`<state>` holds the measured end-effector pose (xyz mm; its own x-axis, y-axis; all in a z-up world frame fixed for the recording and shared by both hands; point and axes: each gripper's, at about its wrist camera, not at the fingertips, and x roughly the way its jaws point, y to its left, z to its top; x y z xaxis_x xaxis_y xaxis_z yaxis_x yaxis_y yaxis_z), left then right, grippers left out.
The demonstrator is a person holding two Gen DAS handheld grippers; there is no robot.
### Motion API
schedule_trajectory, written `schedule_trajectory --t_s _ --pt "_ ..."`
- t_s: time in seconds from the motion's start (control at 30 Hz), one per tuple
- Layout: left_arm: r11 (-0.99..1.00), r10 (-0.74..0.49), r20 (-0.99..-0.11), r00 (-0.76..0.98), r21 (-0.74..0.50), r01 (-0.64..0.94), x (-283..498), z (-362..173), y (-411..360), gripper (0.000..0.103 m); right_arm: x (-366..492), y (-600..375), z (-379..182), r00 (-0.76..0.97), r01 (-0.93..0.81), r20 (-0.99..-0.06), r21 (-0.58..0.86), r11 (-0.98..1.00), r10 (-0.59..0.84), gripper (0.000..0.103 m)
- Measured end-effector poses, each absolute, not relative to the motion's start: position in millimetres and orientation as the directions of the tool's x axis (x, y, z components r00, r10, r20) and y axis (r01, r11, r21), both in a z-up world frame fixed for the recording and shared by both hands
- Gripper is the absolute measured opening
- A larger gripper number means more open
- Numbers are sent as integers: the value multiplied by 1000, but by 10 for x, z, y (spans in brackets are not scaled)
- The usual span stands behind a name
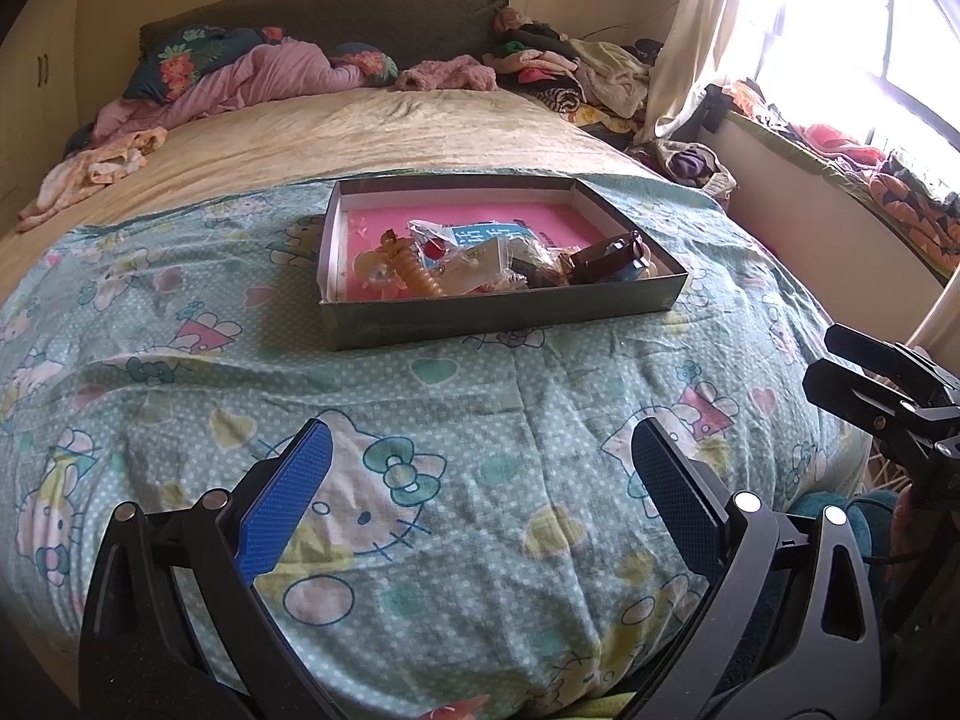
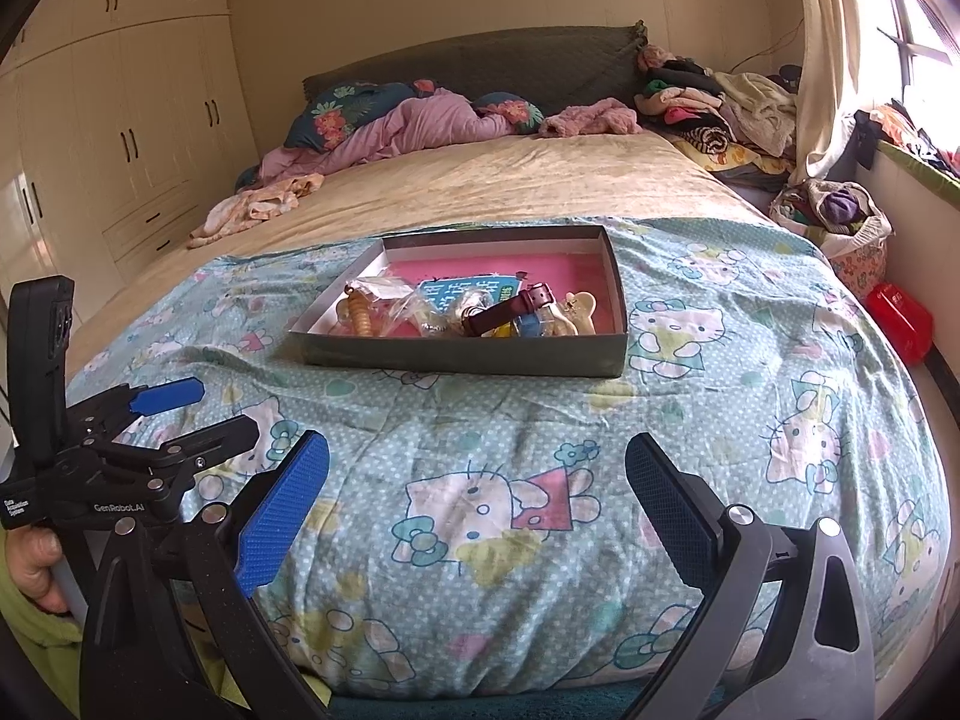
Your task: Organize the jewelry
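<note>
A shallow dark green box (image 1: 504, 315) with a pink lining sits on the Hello Kitty quilt (image 1: 456, 396); it also shows in the right wrist view (image 2: 462, 357). It holds jewelry: a gold beaded piece (image 1: 420, 273), a brown watch (image 2: 507, 309), small plastic bags (image 1: 474, 252) and a blue card (image 2: 462, 288). My left gripper (image 1: 480, 456) is open and empty over the quilt, short of the box. My right gripper (image 2: 477, 462) is open and empty, also short of the box. The left gripper shows at the left of the right wrist view (image 2: 198, 408).
Pink bedding and floral pillows (image 1: 252, 72) lie at the headboard. A clothes pile (image 1: 570, 72) sits at the far right corner. A red object (image 2: 900, 315) and a laundry basket (image 2: 840, 222) are right of the bed. Wardrobes (image 2: 120, 120) stand left.
</note>
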<state>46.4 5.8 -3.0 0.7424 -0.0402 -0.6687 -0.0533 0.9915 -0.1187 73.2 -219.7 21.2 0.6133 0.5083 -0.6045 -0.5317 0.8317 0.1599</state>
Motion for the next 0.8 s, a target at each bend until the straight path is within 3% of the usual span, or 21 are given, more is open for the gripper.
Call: schedule_trajectory --t_s 0.43,0.8 --pt "974 20 -704 710 -146 -172 644 -164 390 93 1107 -2428 63 618 -447 -652 168 879 439 98" --pt "781 383 -722 576 -81 -620 1145 -394 2243 93 2519 -3401 -314 665 -126 -729 104 987 162 98"
